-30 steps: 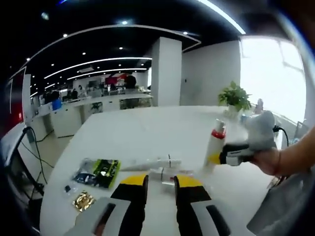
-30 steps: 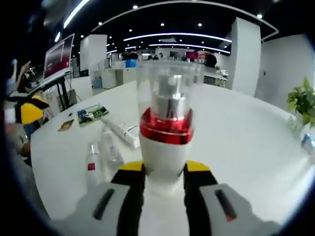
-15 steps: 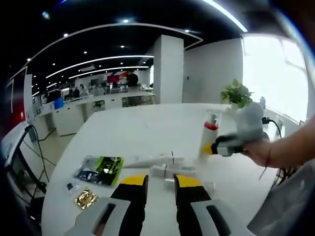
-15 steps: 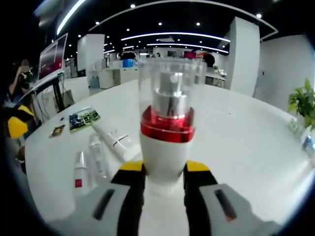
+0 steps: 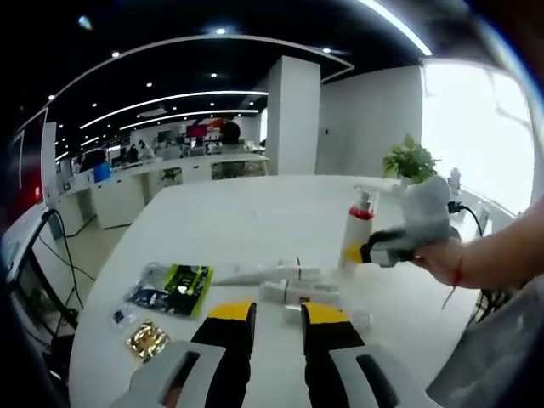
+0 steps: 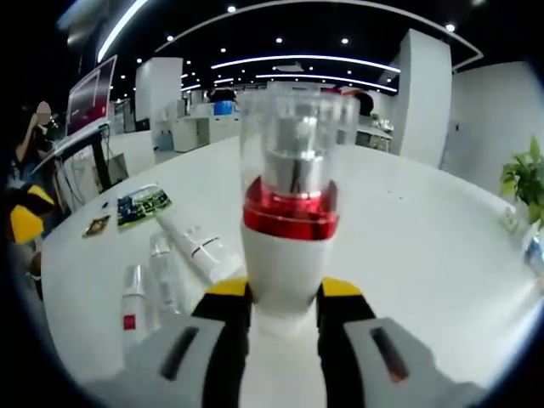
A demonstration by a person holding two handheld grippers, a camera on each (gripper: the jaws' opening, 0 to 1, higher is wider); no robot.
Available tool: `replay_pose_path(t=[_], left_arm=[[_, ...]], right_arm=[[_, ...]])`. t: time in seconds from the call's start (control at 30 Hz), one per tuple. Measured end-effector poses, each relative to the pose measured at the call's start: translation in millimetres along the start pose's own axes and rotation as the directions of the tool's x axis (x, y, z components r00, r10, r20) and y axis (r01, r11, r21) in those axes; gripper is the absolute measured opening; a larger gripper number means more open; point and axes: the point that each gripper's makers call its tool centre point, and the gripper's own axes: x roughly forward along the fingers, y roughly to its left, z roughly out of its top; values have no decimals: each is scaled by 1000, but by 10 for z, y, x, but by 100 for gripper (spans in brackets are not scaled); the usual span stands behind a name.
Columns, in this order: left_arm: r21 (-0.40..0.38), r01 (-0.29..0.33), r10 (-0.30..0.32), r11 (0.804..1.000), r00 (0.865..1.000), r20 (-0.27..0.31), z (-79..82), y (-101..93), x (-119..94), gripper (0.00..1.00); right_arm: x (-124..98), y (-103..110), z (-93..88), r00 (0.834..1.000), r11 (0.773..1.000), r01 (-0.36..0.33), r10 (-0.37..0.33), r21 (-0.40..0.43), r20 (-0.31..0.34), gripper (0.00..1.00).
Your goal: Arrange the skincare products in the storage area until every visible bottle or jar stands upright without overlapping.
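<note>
Left gripper view: on the white table (image 5: 255,221), from left, a gold sachet (image 5: 146,338), then a green-and-black packet (image 5: 172,289) with a clear wrapper, both lying flat. Right of those a white tube (image 5: 265,273) lies on its side, and just in front of it a small bottle (image 5: 297,292) also lies flat, another small clear item beside it too blurred to identify. Left gripper (image 5: 278,316) hovers low over the near edge, jaws parted with table visible between the yellow tips, nothing in them. Further right the pump bottle (image 5: 356,231), white body, red collar, clear cap, stands upright in the right gripper (image 5: 371,252), which a hand (image 5: 442,265) holds from the right edge. A potted plant (image 5: 410,164) sits at the far end of the table. Right gripper view: far left, the left gripper's yellow tip (image 6: 25,225) at the edge; packet (image 6: 140,205) and sachet (image 6: 96,225) flat beyond it. Nearer, a small bottle with red band (image 6: 132,303) and a clear bottle (image 6: 167,272) lie side by side, the tube (image 6: 197,247) flat just right of them. Centre, right gripper (image 6: 282,299) jaws clamped on the lower white body of the pump bottle (image 6: 287,204), which is upright; whether its base touches the table cannot be told. Plant (image 6: 525,177) at far right.
</note>
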Motion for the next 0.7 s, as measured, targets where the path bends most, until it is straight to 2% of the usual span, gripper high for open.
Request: replay_pose_path(t=[0.7], left_arm=[[-22,-8,7,1000,1000,-25,-57,37,4,23]], right_arm=[[33,6,-47,999,1000,20,-20,20,-26,30]])
